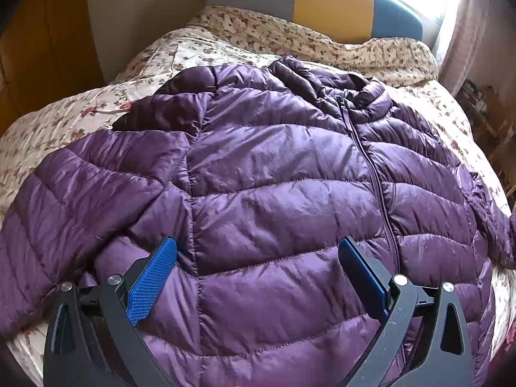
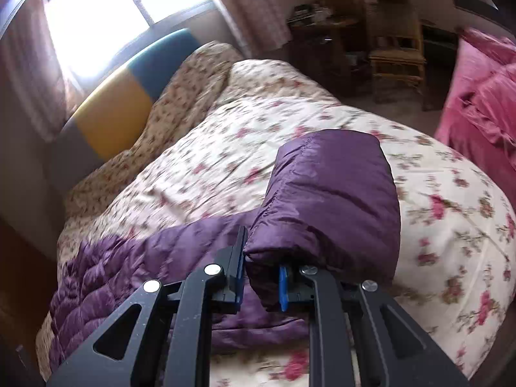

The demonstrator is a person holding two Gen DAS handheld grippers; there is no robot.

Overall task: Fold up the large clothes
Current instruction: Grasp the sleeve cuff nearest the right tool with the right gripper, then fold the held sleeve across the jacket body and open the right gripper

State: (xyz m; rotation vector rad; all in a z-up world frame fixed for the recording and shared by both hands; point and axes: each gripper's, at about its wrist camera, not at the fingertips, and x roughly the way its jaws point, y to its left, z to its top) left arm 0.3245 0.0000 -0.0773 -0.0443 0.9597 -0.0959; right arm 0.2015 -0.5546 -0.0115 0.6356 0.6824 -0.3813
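The left gripper [image 1: 258, 254] hangs with its jaws spread wide, nothing between the blue pads [image 1: 151, 285], just above the lower front of the purple puffer jacket [image 1: 274, 174]. The jacket lies front-up and zipped on the floral quilt [image 1: 64, 119], its zipper [image 1: 371, 167] running ahead and slightly right of the tool, collar farthest away. The right gripper [image 2: 261, 274] is pinched onto the jacket's sleeve [image 2: 332, 200], which rises lifted and bent directly ahead, blocking the quilt behind it. Left of this tool the jacket body spreads out. Beyond are a floral pillow [image 2: 193, 74], a grey, yellow and blue headboard [image 2: 119, 109], a bright window [image 2: 93, 16], and a wicker chair [image 2: 396, 48] far right.
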